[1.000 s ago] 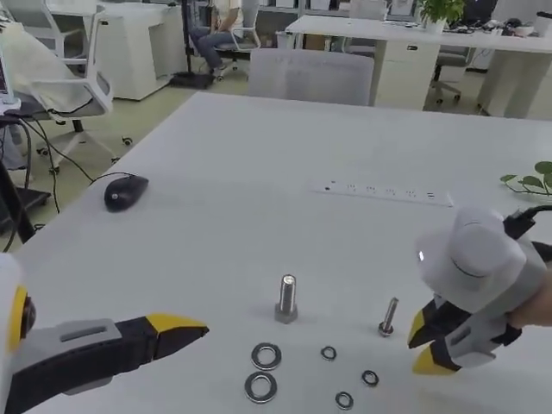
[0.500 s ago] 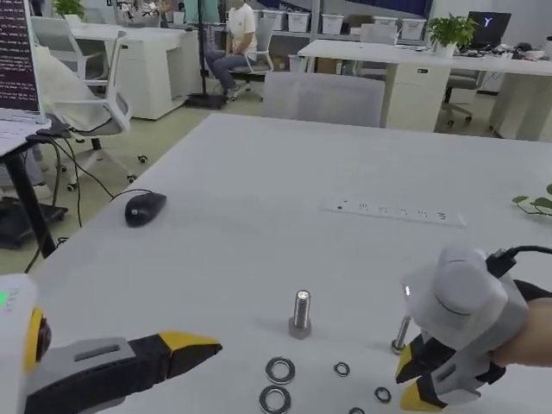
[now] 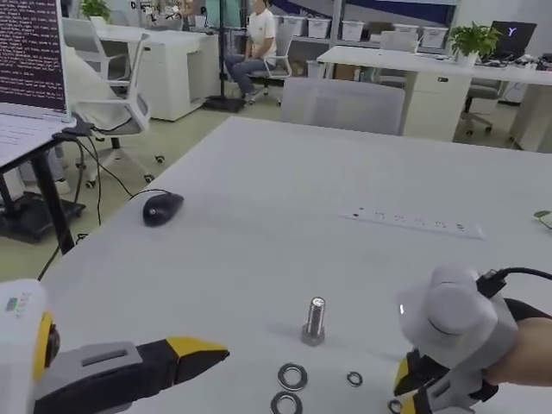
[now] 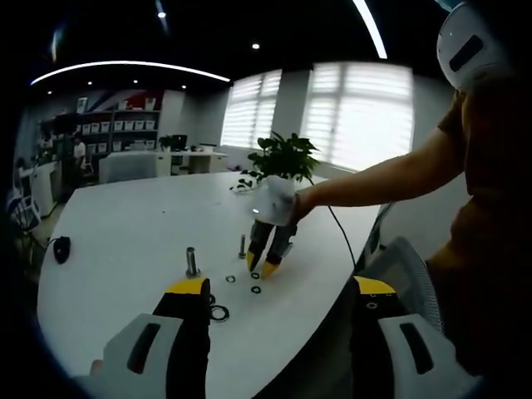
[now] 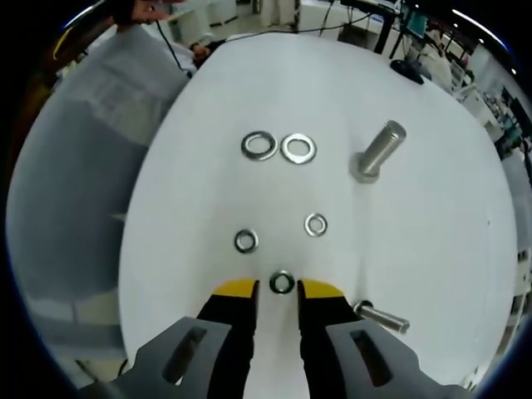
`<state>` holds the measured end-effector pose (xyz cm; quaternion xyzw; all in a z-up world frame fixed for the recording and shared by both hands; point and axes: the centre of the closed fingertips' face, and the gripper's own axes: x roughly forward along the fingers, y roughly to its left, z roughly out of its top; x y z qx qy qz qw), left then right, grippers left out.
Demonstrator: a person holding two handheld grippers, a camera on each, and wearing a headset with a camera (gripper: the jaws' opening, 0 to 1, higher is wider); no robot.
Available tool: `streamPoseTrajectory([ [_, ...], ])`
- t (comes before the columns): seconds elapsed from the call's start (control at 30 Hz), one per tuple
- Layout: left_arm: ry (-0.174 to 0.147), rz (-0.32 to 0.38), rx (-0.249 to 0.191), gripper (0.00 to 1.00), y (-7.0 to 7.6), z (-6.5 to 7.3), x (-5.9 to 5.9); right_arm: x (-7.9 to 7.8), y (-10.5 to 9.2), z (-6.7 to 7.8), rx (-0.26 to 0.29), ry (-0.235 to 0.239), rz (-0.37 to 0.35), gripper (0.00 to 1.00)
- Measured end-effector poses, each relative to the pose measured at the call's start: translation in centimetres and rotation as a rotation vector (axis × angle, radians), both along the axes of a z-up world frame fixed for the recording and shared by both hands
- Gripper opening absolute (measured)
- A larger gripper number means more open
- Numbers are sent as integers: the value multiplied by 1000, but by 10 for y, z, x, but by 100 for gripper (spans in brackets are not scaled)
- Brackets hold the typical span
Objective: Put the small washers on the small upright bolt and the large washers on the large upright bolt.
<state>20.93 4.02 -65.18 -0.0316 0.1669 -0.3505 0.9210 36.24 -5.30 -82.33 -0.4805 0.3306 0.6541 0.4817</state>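
Right claw [image 5: 278, 291] has dropped and closed in toward the washers since a second ago; the head view has also tilted up, so the whole scene sits lower in that picture. Its yellow-tipped jaws stand narrow but parted, holding nothing, with one small washer [image 5: 282, 282] flat on the white counter [image 3: 259, 190] right between the tips; contact with the tips can't be judged. Two more small washers [image 5: 245, 241] lie just beyond it, apart from each other, thin silver rings. Two large washers [image 5: 259, 145] lie side by side, about touching, farther out, same silver, wider rims. Large bolt [image 5: 378, 150] stands head down, threads up, shiny grey, just beside the large pair. Small bolt [image 5: 382, 317] is right next to one right jaw, thin, also on its head; the left gripper view shows it upright. No washer is on either bolt. Left claw [image 4: 281, 287] is wide apart, nothing between, low over the near counter edge, well apart from the parts. Also on the counter: a black mouse [image 3: 162, 209] and a white power strip [image 3: 414, 222], markings too small to read. Laptop screen [image 3: 30, 52] at far left shows lines of pale text on dark, not legible.
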Motion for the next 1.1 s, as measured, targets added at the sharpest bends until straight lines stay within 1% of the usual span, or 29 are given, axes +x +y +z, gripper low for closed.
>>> streamPoseTrajectory([
  [0.23, 5, 1, -5, 68, 0, -2, 0, 3, 1, -1, -11, 3, 7, 20],
  [0.33, 7, 1, -4, 68, 1, -2, 1, 1, 0, -2, -17, 13, 6, 19],
  [0.53, 9, -1, -8, 68, 2, -3, 3, 2, 0, -2, -13, 19, 8, 19],
  [0.6, 12, -4, -5, 68, 2, -3, 4, 2, 0, -2, -14, 16, 14, 19],
  [0.73, 6, -7, -8, 68, 0, -2, 5, 2, 0, -2, -18, 8, 26, 18],
  [0.8, 7, -7, -8, 68, 0, -2, 5, 3, -1, -3, -23, 0, 37, 15],
  [0.9, 8, -9, -8, 68, 0, -3, 5, 3, 0, -3, -24, -2, 47, 14],
  [1.1, 10, -7, -7, 68, -1, -4, 5, 4, 0, -3, -33, -3, 46, 13],
])
